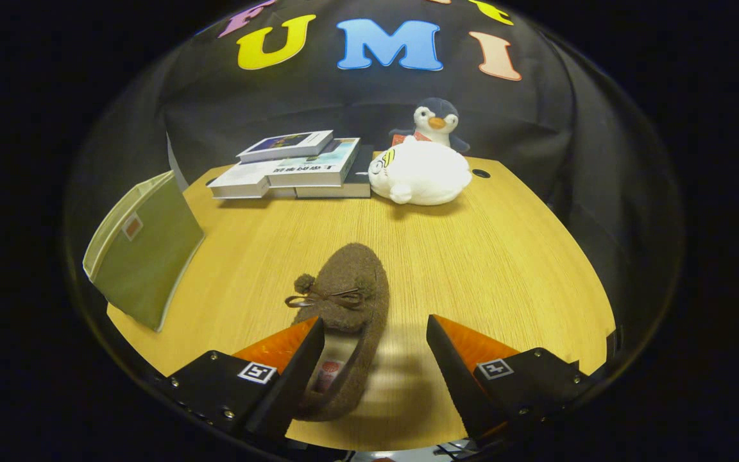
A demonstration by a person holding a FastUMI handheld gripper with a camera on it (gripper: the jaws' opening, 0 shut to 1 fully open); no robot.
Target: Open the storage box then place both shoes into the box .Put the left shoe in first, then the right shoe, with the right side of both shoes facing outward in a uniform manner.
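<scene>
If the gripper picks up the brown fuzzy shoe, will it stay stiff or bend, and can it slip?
The brown shoe, between the open gripper fingers, looks soft and plush, so it probably sags when lifted. Its fuzzy surface likely grips well. It lies flat on the table, so rolling seems unlikely.

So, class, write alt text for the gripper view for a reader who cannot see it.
The open claw hovers over a brown fuzzy slipper lying between its fingers on a wooden table. A green fabric storage box sits off to the left; books, a white plush and a penguin toy lie beyond.
</scene>
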